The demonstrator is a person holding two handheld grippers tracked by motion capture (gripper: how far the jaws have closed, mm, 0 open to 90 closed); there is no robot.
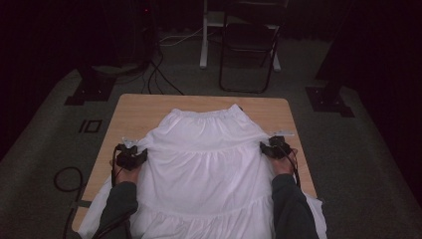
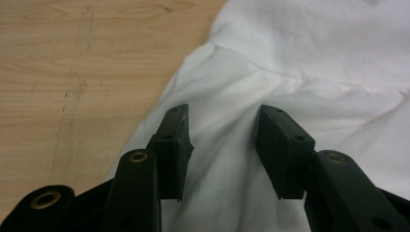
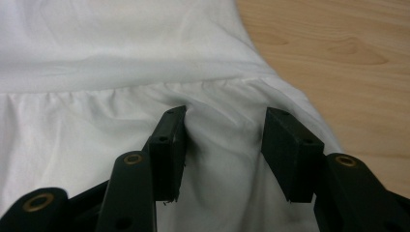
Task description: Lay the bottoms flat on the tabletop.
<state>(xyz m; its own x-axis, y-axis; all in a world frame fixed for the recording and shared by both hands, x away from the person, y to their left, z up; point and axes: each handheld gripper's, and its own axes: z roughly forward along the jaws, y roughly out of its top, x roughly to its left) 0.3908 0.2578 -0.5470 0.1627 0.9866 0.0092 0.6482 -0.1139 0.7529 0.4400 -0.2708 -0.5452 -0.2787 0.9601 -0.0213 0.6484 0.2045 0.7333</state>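
White skirt [image 1: 209, 164] (no label readable) — left gripper [image 2: 225, 130] and right gripper [image 3: 225, 133] fingers half-wide, bunching fabric between.

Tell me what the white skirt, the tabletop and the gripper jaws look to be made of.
White skirt: thin woven cloth, likely cotton, matte; it creases softly and gathers at the tier seams. Tabletop: light wood or wood-look laminate, smooth and satin; grain lines and knots show, but which of the two is unclear. Gripper jaws: black moulded plastic, dull, with brass-coloured pivot fittings; the pads look rubbery.

A dark studio-like lab: black curtains, floor cables [image 1: 161, 74], stand bases [image 1: 329, 99], folding chair [image 1: 249, 47].
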